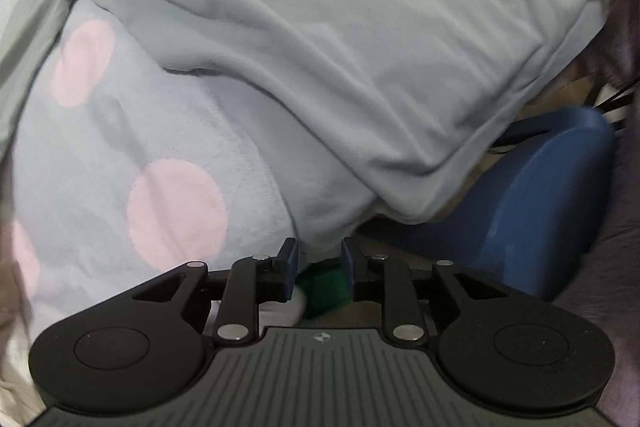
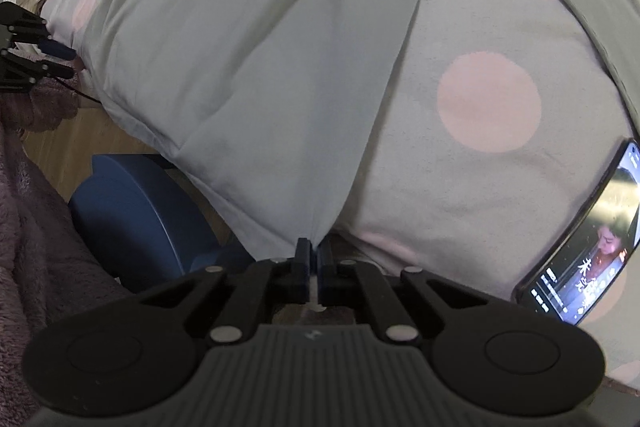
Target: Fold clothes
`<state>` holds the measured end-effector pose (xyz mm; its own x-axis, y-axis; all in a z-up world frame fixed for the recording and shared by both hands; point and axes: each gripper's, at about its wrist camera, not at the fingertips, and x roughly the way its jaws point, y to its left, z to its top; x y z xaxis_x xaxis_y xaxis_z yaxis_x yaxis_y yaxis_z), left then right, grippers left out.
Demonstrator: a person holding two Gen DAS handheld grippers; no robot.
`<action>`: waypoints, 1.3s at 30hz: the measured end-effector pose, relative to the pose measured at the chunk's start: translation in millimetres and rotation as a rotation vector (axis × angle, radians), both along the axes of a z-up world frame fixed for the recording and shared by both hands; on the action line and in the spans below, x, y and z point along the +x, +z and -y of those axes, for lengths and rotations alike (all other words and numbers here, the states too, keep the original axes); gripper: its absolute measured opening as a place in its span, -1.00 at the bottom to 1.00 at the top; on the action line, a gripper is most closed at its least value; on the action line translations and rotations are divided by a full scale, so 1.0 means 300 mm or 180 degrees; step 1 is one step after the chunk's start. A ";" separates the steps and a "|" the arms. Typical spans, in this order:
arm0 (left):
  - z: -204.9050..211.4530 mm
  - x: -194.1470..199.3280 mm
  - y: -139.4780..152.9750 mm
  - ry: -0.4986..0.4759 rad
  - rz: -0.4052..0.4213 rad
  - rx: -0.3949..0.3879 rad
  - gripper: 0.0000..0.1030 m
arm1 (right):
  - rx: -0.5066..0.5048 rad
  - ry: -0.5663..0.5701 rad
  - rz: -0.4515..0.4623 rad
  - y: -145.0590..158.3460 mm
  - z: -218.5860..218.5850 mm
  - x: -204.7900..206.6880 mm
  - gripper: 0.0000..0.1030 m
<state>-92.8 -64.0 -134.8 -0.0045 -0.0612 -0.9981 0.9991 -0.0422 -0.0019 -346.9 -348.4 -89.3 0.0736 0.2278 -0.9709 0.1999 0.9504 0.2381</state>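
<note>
While pinched at a corner by the right gripper (image 2: pixel 314 251), jaws clamped tight on the cloth, drapes in soft matte folds: pale grey-blue garment (image 2: pixel 248 67), spread across the frame's centre over a fleecy bedcover (image 2: pixel 488 103) dotted with round pink spots. Left gripper (image 1: pixel 318 253) parted, pads clear of the fabric edge just above. Glossy lit phone (image 2: pixel 588 251) at lower right; smooth rounded blue stool (image 2: pixel 136 211) lower left.
</note>
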 end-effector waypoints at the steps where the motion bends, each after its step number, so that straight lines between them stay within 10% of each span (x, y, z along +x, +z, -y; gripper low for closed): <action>1: -0.002 -0.007 -0.008 -0.0025 0.0061 0.0007 -0.58 | 0.0008 0.0017 0.0009 0.003 -0.002 0.002 -0.93; 19: -0.009 -0.040 -0.029 -0.0224 0.0014 -0.0204 -0.69 | 0.0014 0.0127 0.0048 -0.018 -0.033 0.017 -0.93; 22: -0.011 -0.024 -0.007 -0.0130 0.0060 -0.0226 -0.96 | 0.0002 0.0126 0.0066 -0.017 -0.035 0.018 -0.93; 39: -0.121 0.142 0.254 0.0487 -0.0285 -0.0020 -1.00 | 0.0074 0.0195 -0.0091 0.067 -0.014 -0.021 -0.96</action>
<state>-50.3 -27.8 -58.4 -0.0835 -0.0741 -0.9938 0.9897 0.1102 -0.0913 -353.1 -344.3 -69.2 0.0312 0.2536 -0.9668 0.1486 0.9554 0.2554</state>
